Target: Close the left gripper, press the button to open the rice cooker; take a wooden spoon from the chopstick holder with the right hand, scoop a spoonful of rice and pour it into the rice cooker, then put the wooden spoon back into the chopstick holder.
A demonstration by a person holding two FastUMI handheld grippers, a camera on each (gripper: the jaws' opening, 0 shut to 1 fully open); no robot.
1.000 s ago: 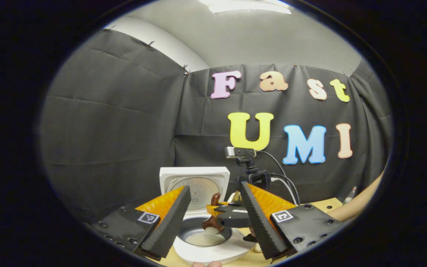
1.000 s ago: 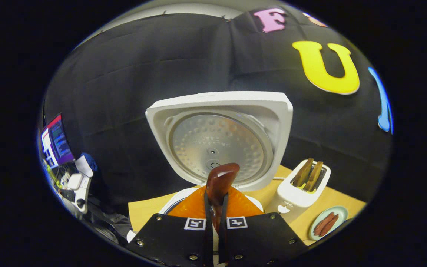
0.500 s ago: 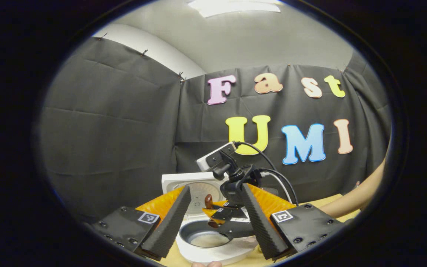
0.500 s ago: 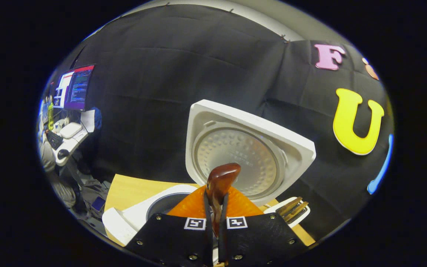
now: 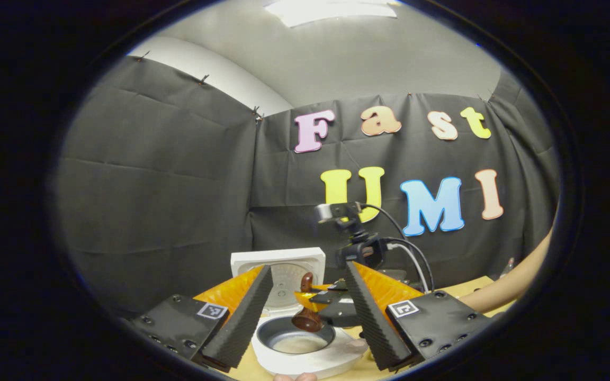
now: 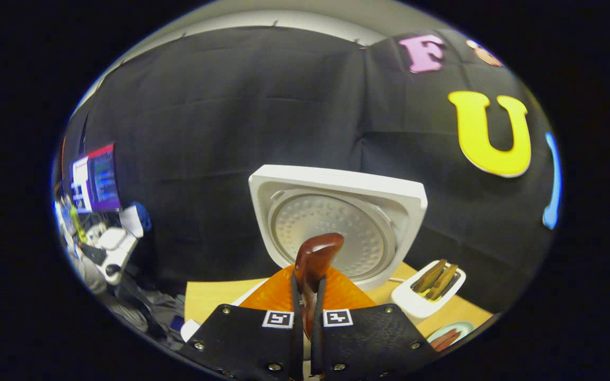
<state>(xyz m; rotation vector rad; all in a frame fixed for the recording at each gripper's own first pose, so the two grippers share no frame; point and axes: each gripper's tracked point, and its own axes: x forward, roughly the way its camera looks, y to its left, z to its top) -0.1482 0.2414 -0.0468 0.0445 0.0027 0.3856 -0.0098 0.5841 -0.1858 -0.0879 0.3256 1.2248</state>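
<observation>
One wooden spoon (image 6: 313, 259) clamped in right jaws, left jaws spread, one rice cooker (image 5: 305, 349) open

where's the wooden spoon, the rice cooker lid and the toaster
wooden spoon (image 6: 315, 255), right gripper view, on the handle end sticking up between the fingers
rice cooker lid (image 6: 337, 182), right gripper view, on the raised lid's white upper frame
toaster (image 6: 416, 302), right gripper view, on its white front wall

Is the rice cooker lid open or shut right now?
Open. The lid stands upright, its metal inner plate facing the right gripper view, and the left gripper view shows the uncovered inner pot with rice in it.
</observation>
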